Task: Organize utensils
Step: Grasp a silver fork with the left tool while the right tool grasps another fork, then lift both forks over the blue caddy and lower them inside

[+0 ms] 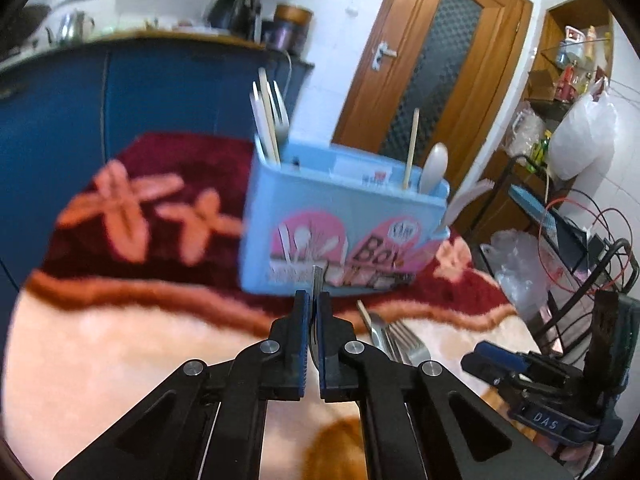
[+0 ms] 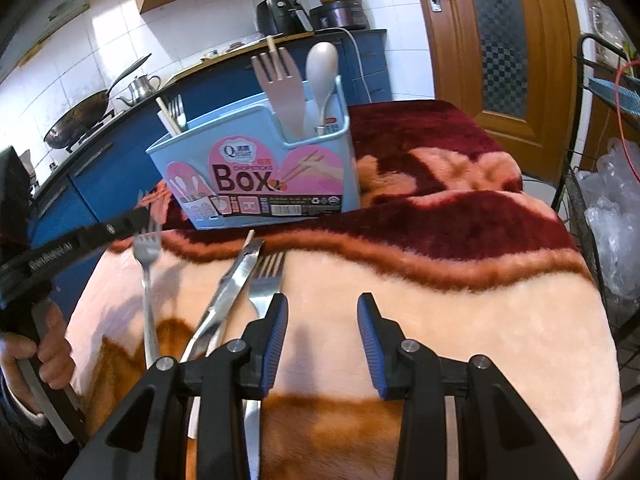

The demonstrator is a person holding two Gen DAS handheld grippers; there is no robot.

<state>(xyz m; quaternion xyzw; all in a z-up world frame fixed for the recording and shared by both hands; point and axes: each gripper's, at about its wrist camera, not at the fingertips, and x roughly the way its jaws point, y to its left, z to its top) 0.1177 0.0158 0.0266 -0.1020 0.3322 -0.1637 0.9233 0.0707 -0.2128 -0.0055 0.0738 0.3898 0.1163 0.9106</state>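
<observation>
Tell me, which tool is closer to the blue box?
Left. The left tool, gripping a fork, is raised just before the blue box; the right tool hangs farther back.

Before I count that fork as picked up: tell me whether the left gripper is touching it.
Touching. The left wrist view shows the left gripper shut on the fork, tines poking out past its fingertips.

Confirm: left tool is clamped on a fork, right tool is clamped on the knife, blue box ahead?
Not quite. The right tool is open and holds nothing, as its own wrist view shows; the knife lies on the blanket. The left tool does clamp a fork, blue box ahead.
</observation>
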